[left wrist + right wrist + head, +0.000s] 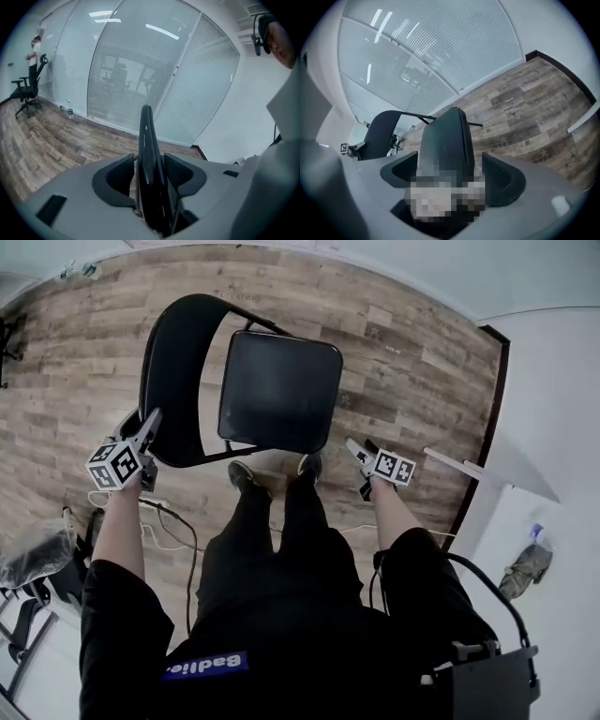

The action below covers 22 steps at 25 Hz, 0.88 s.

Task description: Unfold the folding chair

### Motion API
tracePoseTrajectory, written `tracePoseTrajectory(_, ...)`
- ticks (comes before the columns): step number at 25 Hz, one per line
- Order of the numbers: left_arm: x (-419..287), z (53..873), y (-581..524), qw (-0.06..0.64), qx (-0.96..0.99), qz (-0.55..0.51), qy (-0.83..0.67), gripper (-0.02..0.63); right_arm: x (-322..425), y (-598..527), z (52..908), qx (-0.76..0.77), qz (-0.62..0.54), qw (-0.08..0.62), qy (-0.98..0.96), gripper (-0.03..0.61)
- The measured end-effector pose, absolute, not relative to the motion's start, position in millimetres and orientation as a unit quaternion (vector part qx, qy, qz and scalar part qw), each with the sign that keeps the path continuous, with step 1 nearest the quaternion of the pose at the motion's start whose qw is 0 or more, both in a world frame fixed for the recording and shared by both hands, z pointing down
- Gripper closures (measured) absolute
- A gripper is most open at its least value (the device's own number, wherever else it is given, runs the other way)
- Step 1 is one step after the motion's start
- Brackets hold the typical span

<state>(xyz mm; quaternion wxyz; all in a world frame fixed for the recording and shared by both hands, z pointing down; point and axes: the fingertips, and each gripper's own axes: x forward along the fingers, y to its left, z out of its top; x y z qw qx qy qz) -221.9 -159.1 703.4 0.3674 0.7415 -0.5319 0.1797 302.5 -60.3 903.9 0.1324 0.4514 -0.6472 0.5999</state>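
The black folding chair stands opened on the wood floor, its seat (279,390) flat and its curved backrest (173,371) to the left. My left gripper (150,423) is at the backrest's near edge. In the left gripper view that edge (147,154) runs between the jaws, with a gap showing on the left side, so the left gripper (149,173) is open around it. My right gripper (358,448) hangs to the right of the seat, apart from it. It is open and empty (454,176), with the seat (445,140) and the backrest (379,133) beyond it.
The person's shoes (242,474) stand just in front of the seat. Cables (169,517) trail on the floor at the left, near a bag (33,554). A white wall with dark skirting (487,427) closes the right. An office chair (29,91) and another person (33,51) are by the glass wall.
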Motion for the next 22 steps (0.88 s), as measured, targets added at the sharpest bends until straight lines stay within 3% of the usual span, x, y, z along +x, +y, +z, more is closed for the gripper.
tracePoseTrajectory(5, -233, 654, -145, 0.341, 0.736, 0.191, -0.553, 0.426, 265, -34, 819, 0.434, 0.577, 0.152, -0.675, 0.184)
tracePoseTrajectory(13, -217, 581, -82, 0.329, 0.751, 0.160, -0.550, 0.426, 177, -34, 673, 0.377, 0.548, 0.095, -0.741, 0.186)
tracePoseTrajectory(22, -127, 547, -15, 0.394, 0.773, 0.082, -0.490, 0.428, 116, -28, 571, 0.291, 0.514, 0.056, -0.805, 0.225)
